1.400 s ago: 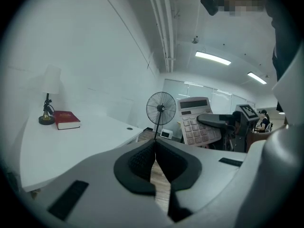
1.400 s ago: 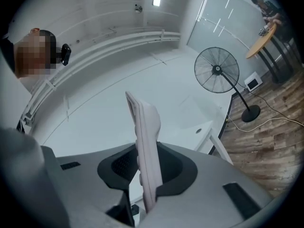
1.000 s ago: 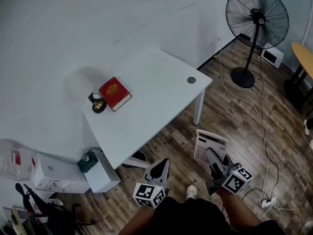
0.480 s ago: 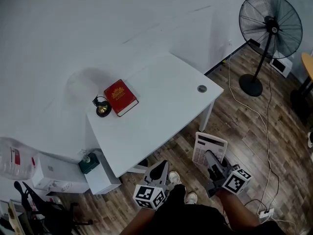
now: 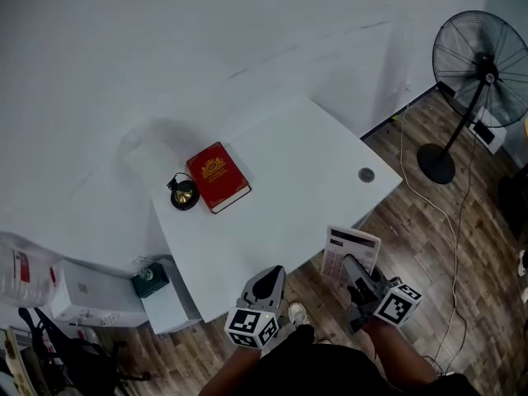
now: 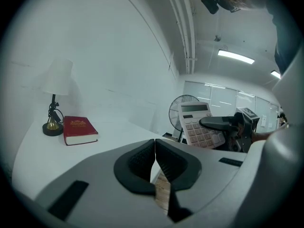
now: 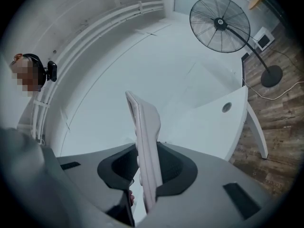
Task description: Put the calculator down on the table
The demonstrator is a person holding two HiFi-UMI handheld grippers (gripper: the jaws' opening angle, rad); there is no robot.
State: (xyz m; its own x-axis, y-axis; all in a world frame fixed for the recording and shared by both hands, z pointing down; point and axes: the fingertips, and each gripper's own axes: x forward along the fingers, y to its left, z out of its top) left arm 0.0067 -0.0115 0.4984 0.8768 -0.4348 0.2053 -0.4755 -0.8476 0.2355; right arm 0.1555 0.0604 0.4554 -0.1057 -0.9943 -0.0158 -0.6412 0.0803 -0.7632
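Observation:
My right gripper (image 5: 356,277) is shut on a white calculator (image 5: 350,252), held at the near edge of the white table (image 5: 289,188). In the right gripper view the calculator (image 7: 145,146) stands edge-on between the pads, with the table (image 7: 209,127) beyond it. The left gripper view shows the calculator (image 6: 198,123) face-on with its keys and display, at the right. My left gripper (image 5: 266,289) is shut with nothing in it, its pads (image 6: 147,163) touching, near the table's front edge.
A red book (image 5: 218,176) and a small brass-based lamp (image 5: 183,195) sit at the table's left end. A round cable hole (image 5: 366,174) is near the right corner. A black standing fan (image 5: 483,64) and floor cables stand to the right; boxes (image 5: 82,291) lie left.
Both grippers have come closer to the table with the calculator still gripped; the calculator now overlaps the table's front edge instead of hanging over the wooden floor.

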